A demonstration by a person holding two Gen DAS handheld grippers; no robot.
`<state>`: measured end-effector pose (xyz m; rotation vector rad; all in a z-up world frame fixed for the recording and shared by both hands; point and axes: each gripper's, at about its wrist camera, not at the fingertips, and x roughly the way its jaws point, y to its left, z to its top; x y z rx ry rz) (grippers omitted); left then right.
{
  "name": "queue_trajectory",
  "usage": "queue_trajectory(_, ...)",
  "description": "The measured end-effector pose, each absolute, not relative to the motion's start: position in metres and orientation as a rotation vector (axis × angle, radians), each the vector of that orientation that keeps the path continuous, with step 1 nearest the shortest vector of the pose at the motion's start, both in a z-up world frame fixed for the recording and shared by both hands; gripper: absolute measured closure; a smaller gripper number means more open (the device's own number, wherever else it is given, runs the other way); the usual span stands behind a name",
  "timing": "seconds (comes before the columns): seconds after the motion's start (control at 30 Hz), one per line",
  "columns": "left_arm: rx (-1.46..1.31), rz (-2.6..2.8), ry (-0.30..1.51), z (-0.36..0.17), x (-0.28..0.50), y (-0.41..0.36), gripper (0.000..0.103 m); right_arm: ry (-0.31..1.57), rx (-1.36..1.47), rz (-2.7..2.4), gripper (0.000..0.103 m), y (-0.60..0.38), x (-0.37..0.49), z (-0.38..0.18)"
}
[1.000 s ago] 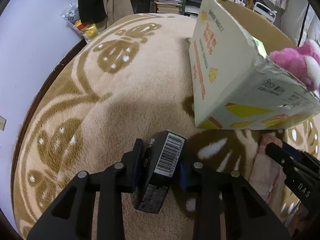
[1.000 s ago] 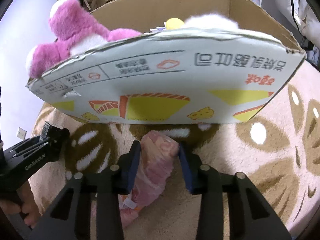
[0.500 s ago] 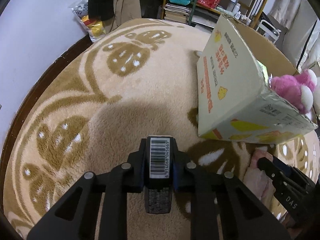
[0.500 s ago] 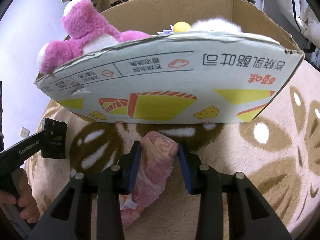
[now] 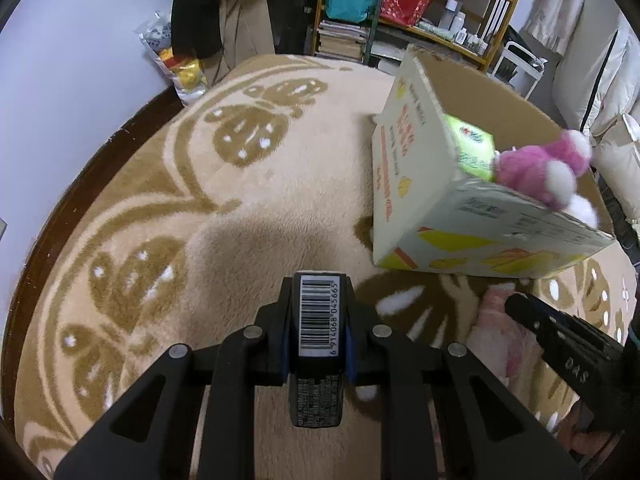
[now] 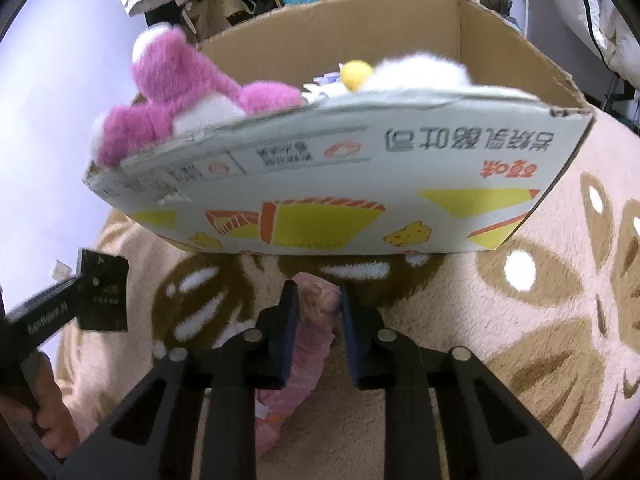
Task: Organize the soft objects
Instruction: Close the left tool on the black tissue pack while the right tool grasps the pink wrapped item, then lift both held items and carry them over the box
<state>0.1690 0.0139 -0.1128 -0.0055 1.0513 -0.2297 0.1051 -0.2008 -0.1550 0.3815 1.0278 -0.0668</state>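
My left gripper (image 5: 317, 312) is shut on a small black box (image 5: 318, 344) with a barcode, held above the beige rug; the black box also shows at the left of the right wrist view (image 6: 103, 290). My right gripper (image 6: 316, 300) is shut on a pink soft packet (image 6: 308, 332), which also shows in the left wrist view (image 5: 494, 332), just in front of the cardboard box (image 6: 360, 196). The cardboard box (image 5: 416, 184) holds a pink plush toy (image 6: 176, 96), a white plush with a yellow spot (image 6: 416, 70) and a yellow-green item (image 5: 470, 146).
A beige rug with brown leaf pattern (image 5: 224, 184) covers the floor. Shelves with books and bags (image 5: 384, 4) stand at the back. Hanging clothes (image 5: 224, 8) and a plastic bag (image 5: 176, 60) are by the white wall at left. White bedding (image 5: 600, 80) is at right.
My left gripper turned the black box upright between its fingers and lifted it. My right gripper rose with the pink packet, so the inside of the cardboard box shows more.
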Motion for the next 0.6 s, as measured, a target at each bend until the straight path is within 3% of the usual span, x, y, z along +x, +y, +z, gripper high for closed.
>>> queue_trajectory(0.6, 0.050, -0.223, 0.961, -0.066, 0.117, -0.003, 0.084, 0.862, 0.378, -0.016, 0.088, -0.212, 0.065, -0.080)
